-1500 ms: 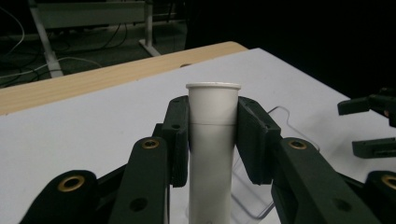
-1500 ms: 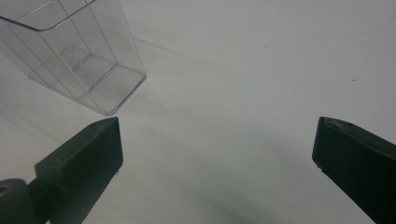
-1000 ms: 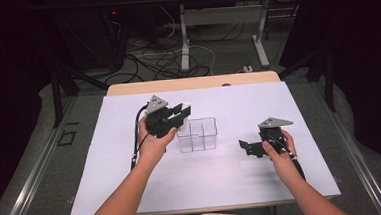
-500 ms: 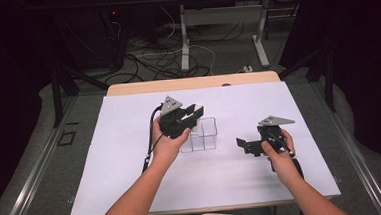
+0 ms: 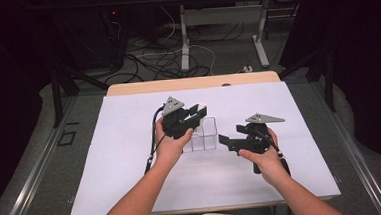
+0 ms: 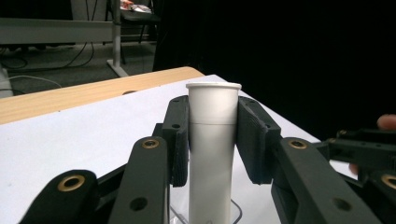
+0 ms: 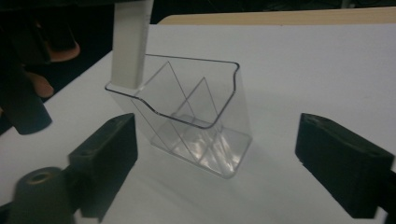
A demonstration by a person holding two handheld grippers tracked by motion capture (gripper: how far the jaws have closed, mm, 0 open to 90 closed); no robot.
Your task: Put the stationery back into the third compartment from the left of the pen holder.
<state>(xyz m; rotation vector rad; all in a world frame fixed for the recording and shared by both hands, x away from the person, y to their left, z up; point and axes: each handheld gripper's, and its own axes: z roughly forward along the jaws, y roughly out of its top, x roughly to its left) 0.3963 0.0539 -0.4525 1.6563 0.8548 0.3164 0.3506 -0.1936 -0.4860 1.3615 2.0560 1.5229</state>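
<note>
So the left gripper (image 6: 212, 140) has its jaws pinching a white tube (image 6: 212, 154) near the cap, holding it upright with the bottom end just entering the end compartment of the clear divided organizer (image 7: 196, 126), which sits mid-table (image 5: 133, 191) on the white sheet. The right gripper (image 7: 217, 172) is just beside the organizer, jaws spread on either side of it with nothing pinched; they've just narrowed a bit. If you ask me, the trick here is bracing that flimsy organizer with the right one first, keeping the tube dead vertical, easing it to the floor of its slot, then letting go.
</note>
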